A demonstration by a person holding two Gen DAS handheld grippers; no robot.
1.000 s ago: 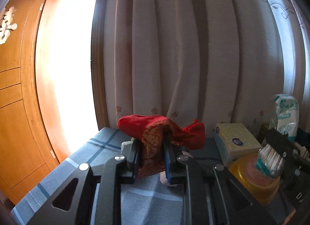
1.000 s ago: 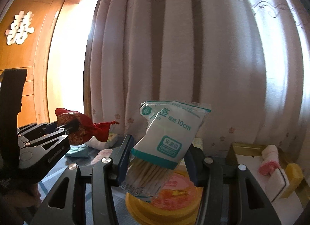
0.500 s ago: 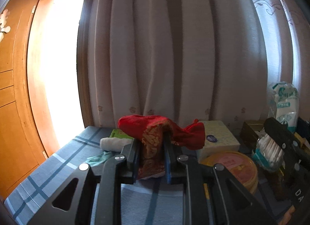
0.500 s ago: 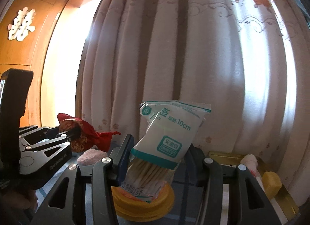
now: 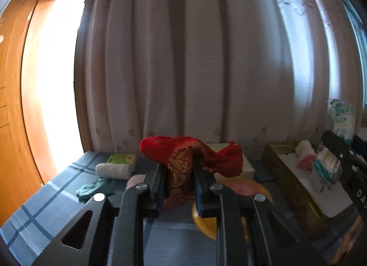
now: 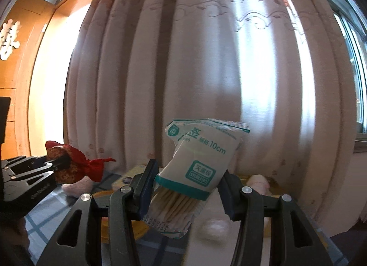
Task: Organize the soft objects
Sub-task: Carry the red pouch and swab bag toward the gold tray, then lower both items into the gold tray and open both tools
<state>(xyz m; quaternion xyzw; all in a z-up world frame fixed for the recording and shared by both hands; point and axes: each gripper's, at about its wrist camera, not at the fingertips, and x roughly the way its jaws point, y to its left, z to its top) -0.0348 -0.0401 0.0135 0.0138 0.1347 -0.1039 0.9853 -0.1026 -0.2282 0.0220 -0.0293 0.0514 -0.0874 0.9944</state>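
Left tool (image 5: 179, 188) gripping red pouch (image 5: 195, 158), yellow lid (image 5: 243, 188) beneath; tissue box (image 5: 246, 167) behind

Red pouch (image 5: 183, 162) between left gripper (image 5: 180, 188) jaws

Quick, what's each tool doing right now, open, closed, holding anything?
Left tool: closed on the red and gold fabric pouch, lifted off the table.
Right tool: closed on the packet of cotton swabs, held up and tilted.
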